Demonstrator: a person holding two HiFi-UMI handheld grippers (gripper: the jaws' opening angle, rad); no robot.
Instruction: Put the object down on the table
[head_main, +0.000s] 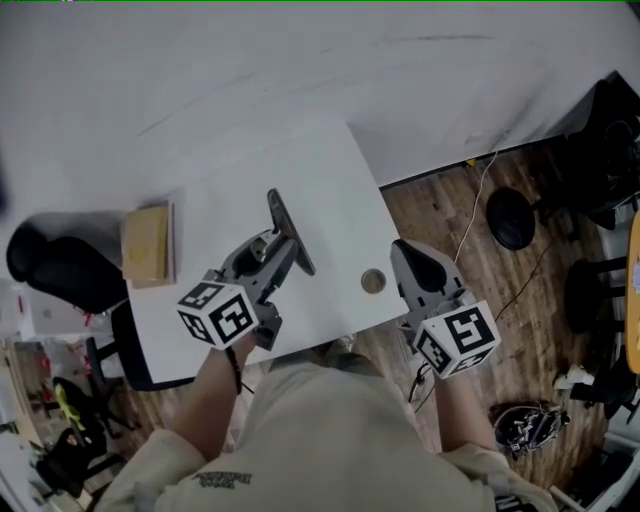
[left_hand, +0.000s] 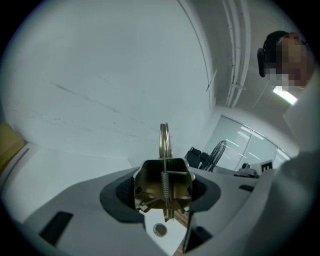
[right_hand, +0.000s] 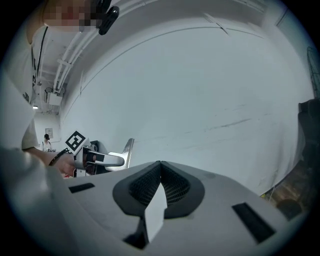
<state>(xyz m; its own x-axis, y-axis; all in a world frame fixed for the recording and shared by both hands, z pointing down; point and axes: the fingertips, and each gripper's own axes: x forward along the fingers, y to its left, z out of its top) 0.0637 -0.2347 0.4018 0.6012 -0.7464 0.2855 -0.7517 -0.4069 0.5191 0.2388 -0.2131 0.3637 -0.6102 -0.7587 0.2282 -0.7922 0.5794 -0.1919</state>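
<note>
The door handle (head_main: 290, 228) sat clamped between the left gripper's (head_main: 266, 252) jaws, over the near part of the white table (head_main: 300, 165). Beside it, the right gripper's (head_main: 418, 268) jaws were pressed together, empty. Between the grippers lay a small round disc (head_main: 373, 281). Farther left sat a tan block (head_main: 148, 244).

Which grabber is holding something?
The left gripper: it clamps the metal spring piece. The right gripper has its jaws pressed together, empty.

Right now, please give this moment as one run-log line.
left gripper: jaws shut on metal latch | right gripper: jaws shut, empty | metal latch held over white table
</note>
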